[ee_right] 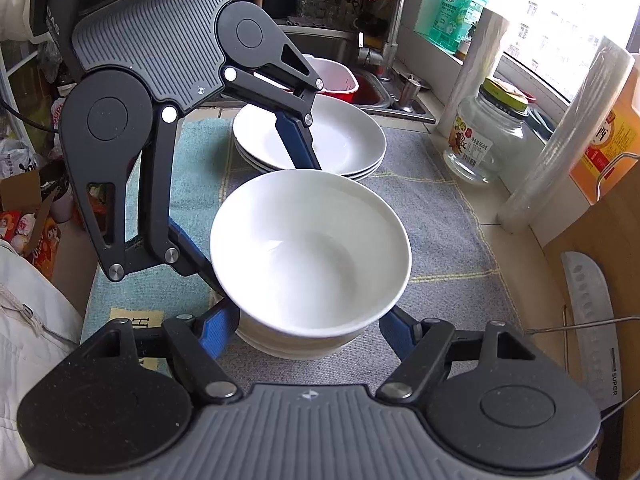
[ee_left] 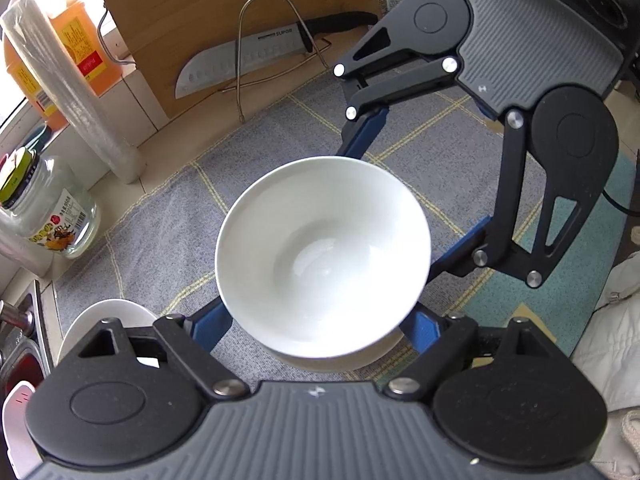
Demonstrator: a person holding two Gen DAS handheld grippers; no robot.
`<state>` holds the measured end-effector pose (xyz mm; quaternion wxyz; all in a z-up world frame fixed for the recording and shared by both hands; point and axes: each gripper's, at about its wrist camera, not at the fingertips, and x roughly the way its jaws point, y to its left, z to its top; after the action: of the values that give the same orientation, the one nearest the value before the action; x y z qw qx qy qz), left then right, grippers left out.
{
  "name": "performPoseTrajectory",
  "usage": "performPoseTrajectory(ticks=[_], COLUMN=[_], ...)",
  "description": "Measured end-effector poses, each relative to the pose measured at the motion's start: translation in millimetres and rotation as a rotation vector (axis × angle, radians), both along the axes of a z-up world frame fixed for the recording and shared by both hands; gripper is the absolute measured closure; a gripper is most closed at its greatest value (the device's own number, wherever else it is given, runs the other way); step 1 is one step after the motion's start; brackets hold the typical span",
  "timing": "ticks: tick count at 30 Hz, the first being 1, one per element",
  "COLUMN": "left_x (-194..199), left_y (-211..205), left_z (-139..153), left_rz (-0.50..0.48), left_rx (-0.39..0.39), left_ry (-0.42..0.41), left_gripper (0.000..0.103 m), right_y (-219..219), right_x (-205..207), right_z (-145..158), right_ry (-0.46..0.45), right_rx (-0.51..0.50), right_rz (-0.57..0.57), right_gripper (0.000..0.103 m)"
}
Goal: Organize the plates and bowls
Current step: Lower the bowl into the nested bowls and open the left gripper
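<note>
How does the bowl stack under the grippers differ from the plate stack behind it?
The bowl stack is deep and steep-walled; the plate stack is shallow and wide-rimmed. The bowl stack sits between the blue fingers of both the left gripper and the right gripper; no finger flanks the plate stack. The bowls stand mid-mat, the plates nearer the sink. Both are plain white, upright, nested and empty.

Home kitchen: sink (ee_right: 376, 92), knife (ee_left: 240, 64), plates (ee_right: 344, 140).

Both tools, right tool (ee_right: 310, 326) and left tool (ee_right: 260, 216), flank top white bowl (ee_right: 310, 248) of bowl stack (ee_right: 288, 344) on mat (ee_right: 440, 232); plate stack (ee_right: 344, 140) behind.
</note>
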<state>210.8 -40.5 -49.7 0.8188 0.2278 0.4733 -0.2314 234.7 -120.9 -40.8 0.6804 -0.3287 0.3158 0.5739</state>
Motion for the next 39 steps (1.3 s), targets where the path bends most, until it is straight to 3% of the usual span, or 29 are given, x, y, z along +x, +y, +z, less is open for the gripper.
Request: performPoseTrajectory(ticks=[12,30,33,39], left_x=[10.2,3.2,1.8,-4.0], left_y=[4.3,3.2,4.3,8.3], left_z=[-1.3,-0.3,2.5,5.5], left_rz=[-0.022,-0.045,-0.038,0.0], left_rx=[-0.019,0.007,0.003,-0.021], left_ry=[0.076,0.077,0.068,0.055], left_gripper=[0.013,0.01,0.01,0.01], right_y=[-1.0,1.2,-0.5,-3.6], right_x=[13.0,9.3,7.4,7.2], right_z=[-5.0,-6.3,-3.2,7.3], right_ry=[0.104,0.095,0.072,0.055], right_rx=[0.007,0.014,0.034,0.076], right_rz=[0.004,0.015,0.006,-0.009], right_gripper=[0.022,0.012,0.0,0.0])
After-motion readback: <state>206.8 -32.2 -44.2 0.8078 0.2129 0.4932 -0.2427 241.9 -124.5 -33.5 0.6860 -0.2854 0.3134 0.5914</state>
